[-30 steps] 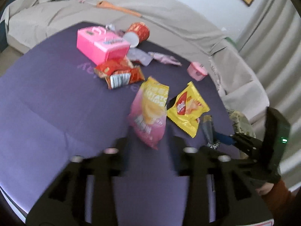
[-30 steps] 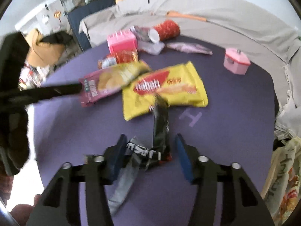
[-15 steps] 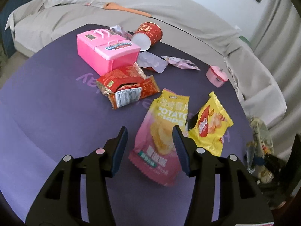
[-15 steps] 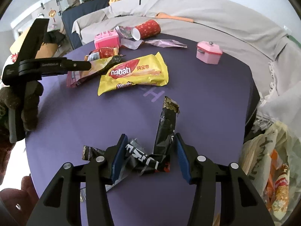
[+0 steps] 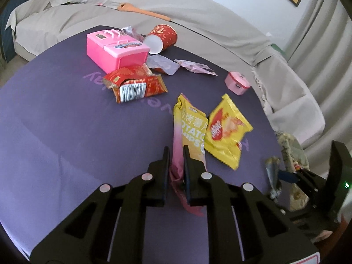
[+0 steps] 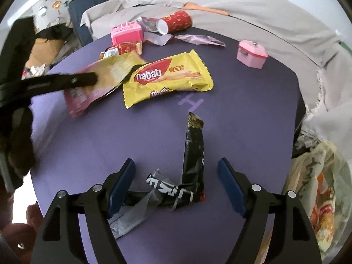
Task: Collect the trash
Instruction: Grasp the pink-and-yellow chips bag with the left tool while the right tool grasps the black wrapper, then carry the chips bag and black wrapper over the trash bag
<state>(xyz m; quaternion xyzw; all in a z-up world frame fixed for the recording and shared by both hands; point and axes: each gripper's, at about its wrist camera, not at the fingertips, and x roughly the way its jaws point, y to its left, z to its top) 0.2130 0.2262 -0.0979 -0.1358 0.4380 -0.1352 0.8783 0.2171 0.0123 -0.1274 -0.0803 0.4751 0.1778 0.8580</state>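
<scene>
My left gripper [image 5: 176, 154] is shut on the pink end of a pink and yellow potato chips bag [image 5: 191, 129], which also shows in the right wrist view [image 6: 103, 77] held by the left gripper [image 6: 93, 79]. My right gripper [image 6: 176, 171] is open, its fingers either side of a crumpled black wrapper [image 6: 191, 171] on the purple table [image 6: 242, 121]. A yellow Nabati wafer bag [image 6: 167, 77] lies on the table; it also shows in the left wrist view [image 5: 224, 132].
A red snack bag [image 5: 134, 84], a pink toy case [image 5: 116, 48], a tipped red paper cup [image 5: 162, 38], a clear wrapper [image 5: 162, 65], a pinkish wrapper [image 5: 195, 67] and a small pink pot [image 5: 237, 82] sit on the table. A trash bag [image 6: 319, 187] hangs at the table's right edge. A covered sofa [image 5: 198, 17] curves behind.
My left gripper has closed on the potato chips bag after being open around it half a second ago. My right gripper has opened wider around the black wrapper.
</scene>
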